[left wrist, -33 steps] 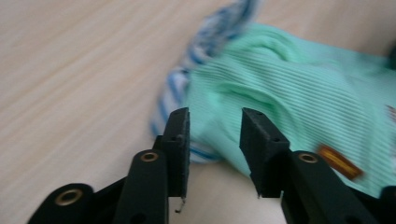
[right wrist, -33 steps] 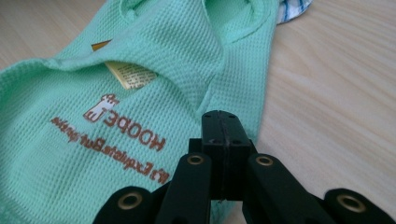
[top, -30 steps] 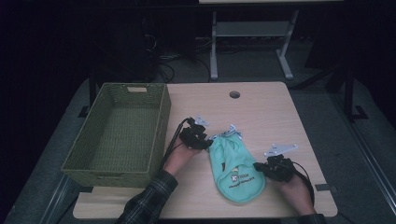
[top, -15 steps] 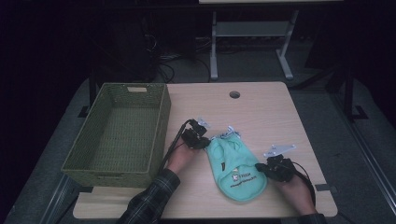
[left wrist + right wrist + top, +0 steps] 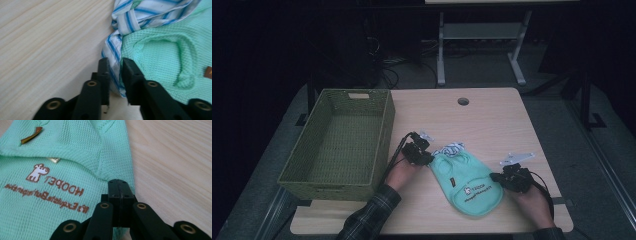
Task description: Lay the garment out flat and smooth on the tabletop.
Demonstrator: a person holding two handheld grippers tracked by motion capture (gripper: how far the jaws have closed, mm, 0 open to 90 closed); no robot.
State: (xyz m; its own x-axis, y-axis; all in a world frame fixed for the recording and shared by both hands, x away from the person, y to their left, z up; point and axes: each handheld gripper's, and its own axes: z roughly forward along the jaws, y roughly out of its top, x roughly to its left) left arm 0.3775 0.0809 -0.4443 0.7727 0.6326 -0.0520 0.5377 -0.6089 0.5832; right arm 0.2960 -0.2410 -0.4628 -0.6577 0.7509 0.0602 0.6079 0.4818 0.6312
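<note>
A mint-green knit pet garment (image 5: 469,182) with a blue-and-white striped collar (image 5: 452,149) lies flat on the wooden table (image 5: 482,120). My left gripper (image 5: 428,159) is at the garment's upper left edge. Its jaws (image 5: 115,62) have just been opening and stand slightly apart, with the striped hem (image 5: 112,50) running between them. My right gripper (image 5: 498,177) is at the garment's right edge. In the right gripper view it (image 5: 120,182) is shut on the green fabric (image 5: 62,157), beside the brown printed logo (image 5: 50,187).
A green woven basket (image 5: 384,125) stands empty at the table's left, close to my left hand. A round cable hole (image 5: 463,101) is near the table's far edge. Bare wood lies beyond the garment and to its right.
</note>
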